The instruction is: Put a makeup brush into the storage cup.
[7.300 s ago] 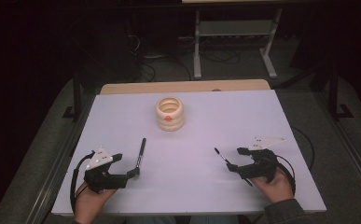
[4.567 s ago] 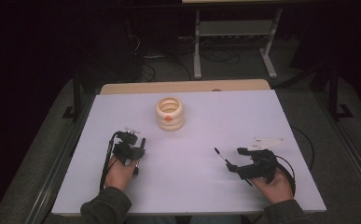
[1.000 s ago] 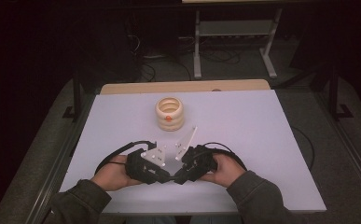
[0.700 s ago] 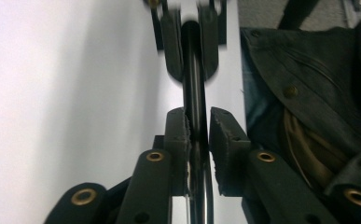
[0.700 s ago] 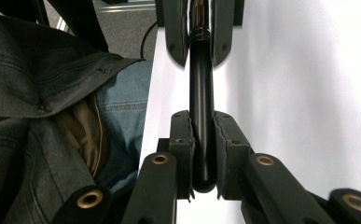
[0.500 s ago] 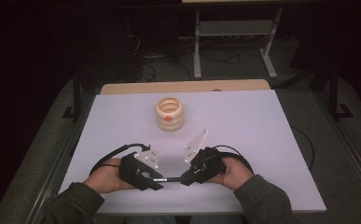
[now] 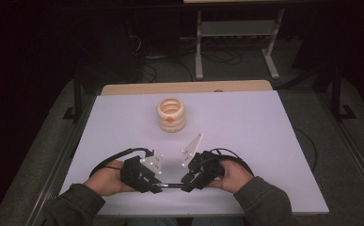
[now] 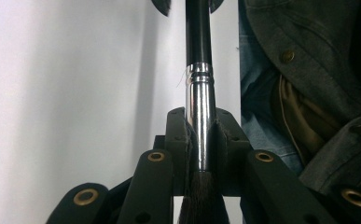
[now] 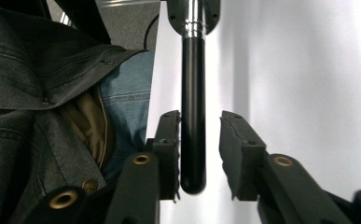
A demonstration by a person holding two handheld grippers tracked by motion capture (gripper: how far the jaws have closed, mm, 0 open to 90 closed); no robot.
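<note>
Dark floor and metal stand legs surround a pale desk (image 7: 245, 122) whose far edge shows a strip of bare wood. Toward the far middle of it sits a stack of cream rings (image 7: 171, 114) with a small orange spot on its front; what the spot is cannot be made out. Near the front edge a person's two hands hold the tools facing each other, tips nearly meeting, with sleeves cut off by the bottom of the high view.

A brush (image 7: 170, 185) lies level between them, seen from above only as a thin dark line. The left tool (image 7: 157, 184) is clenched on it: in the left gripper view both pads press the shiny metal ferrule (image 8: 200, 121), the dark bristles (image 8: 199, 200) pass back between the jaws and are cut off at the bottom, and the black handle (image 8: 197, 28) runs away toward the other tool, whose blurred tips appear at the top edge.

The right tool (image 9: 200, 140) stands released around the handle's rounded end (image 9: 193, 135). One jaw lies against or just beside the handle; which cannot be told. The other stands clearly apart from it. A dark jacket and blue jeans (image 9: 122, 98) show beside the desk edge in both gripper views.
</note>
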